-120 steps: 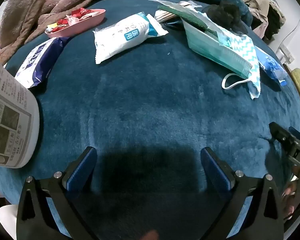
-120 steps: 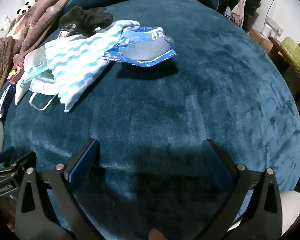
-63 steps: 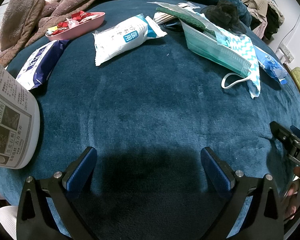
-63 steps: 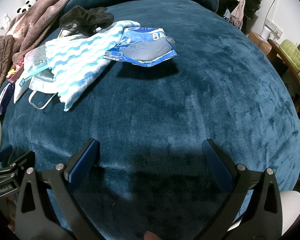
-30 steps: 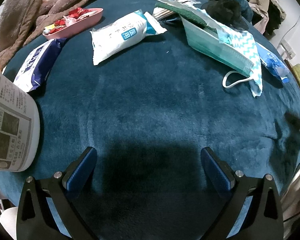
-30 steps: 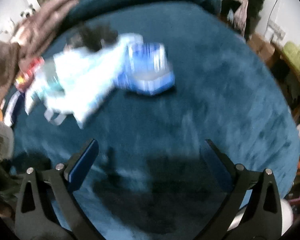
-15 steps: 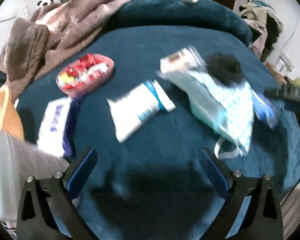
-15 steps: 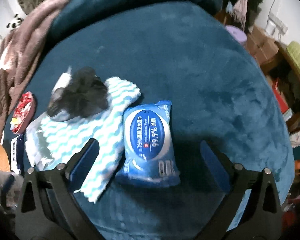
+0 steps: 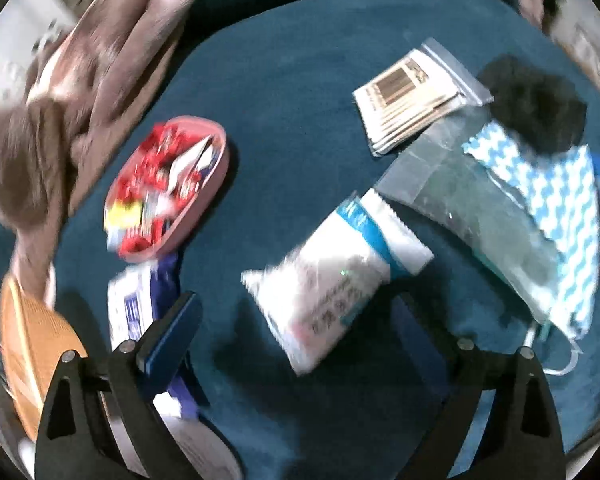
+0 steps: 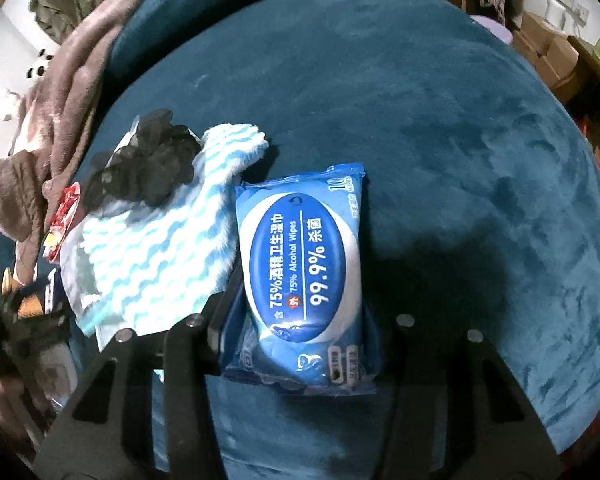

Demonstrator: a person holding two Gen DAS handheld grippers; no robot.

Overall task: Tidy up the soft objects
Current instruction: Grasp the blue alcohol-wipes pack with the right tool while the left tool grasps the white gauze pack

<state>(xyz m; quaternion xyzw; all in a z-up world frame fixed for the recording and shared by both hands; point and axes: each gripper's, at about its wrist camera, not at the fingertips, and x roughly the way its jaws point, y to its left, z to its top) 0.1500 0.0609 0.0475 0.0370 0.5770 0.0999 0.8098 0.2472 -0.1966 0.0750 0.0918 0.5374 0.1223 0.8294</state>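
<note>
My right gripper (image 10: 300,340) points down over a blue alcohol wipes pack (image 10: 300,256) on the teal plush surface (image 10: 440,120). Its jaws are closing, with the pack's near end between them and the left finger (image 10: 220,320) against the pack's edge. Left of the pack lie a blue-and-white striped cloth (image 10: 168,252) and a black fluffy item (image 10: 144,164). My left gripper (image 9: 292,336) stands wide, its jaws closing slightly. The near end of a white and blue soft pack (image 9: 332,288) reaches between its fingers without touching the pads.
A pink dish of red sweets (image 9: 168,188), a navy and white pack (image 9: 136,304), a bag of cotton swabs (image 9: 412,96) and a clear bag of face masks (image 9: 480,208) lie around. A brown blanket (image 9: 80,92) is heaped at the far left, with an orange thing (image 9: 28,344) nearby.
Both grippers moved forward over the objects. The right jaws narrowed from wide open onto the blue wipes pack. The white pack now sits just ahead of the left fingers.
</note>
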